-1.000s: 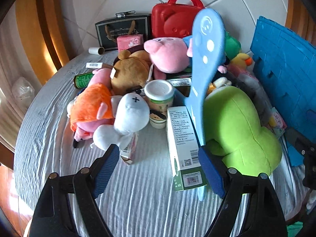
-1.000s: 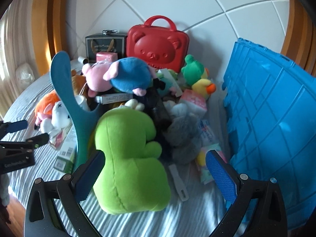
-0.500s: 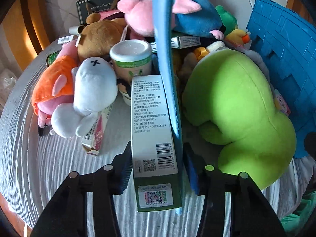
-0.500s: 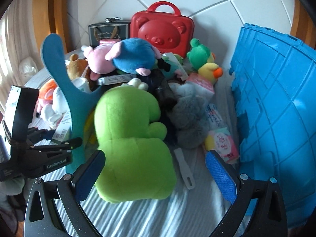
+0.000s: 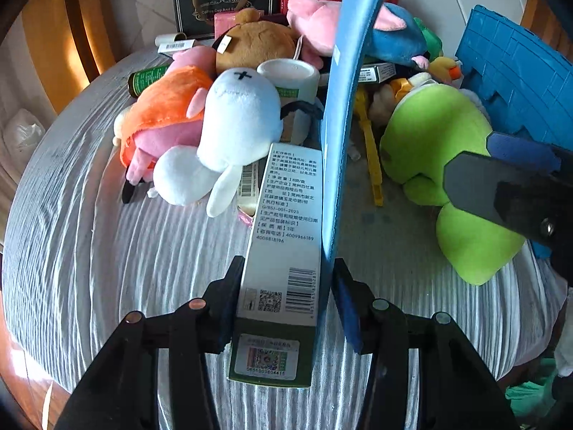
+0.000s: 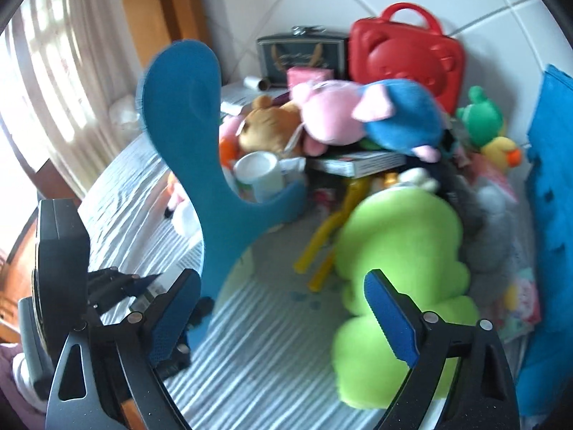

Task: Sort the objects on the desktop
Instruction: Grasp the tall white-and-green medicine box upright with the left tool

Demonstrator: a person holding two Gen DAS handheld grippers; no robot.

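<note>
My left gripper (image 5: 283,301) is shut on a white and green carton (image 5: 283,251) together with a flat blue paddle-shaped toy (image 5: 343,107), both held above the striped tablecloth (image 5: 107,251). In the right wrist view the blue paddle toy (image 6: 200,165) stands upright at the left, with the left gripper (image 6: 118,283) below it. My right gripper (image 6: 283,315) is open and empty, close to a lime green plush (image 6: 397,251). The same plush (image 5: 440,150) lies at the right in the left wrist view, with a right fingertip (image 5: 519,147) over it.
A pile of plush toys lies behind: a white one (image 5: 236,125), an orange-pink one (image 5: 164,114), a brown bear (image 5: 254,43), a pink-blue pig (image 6: 361,114). A red case (image 6: 404,57) and black box (image 6: 301,53) stand at the wall. A blue crate (image 6: 551,215) is at right.
My left gripper closed on the carton and the blue paddle toy and lifted them back toward me. My right gripper swung left, closer to the left gripper.
</note>
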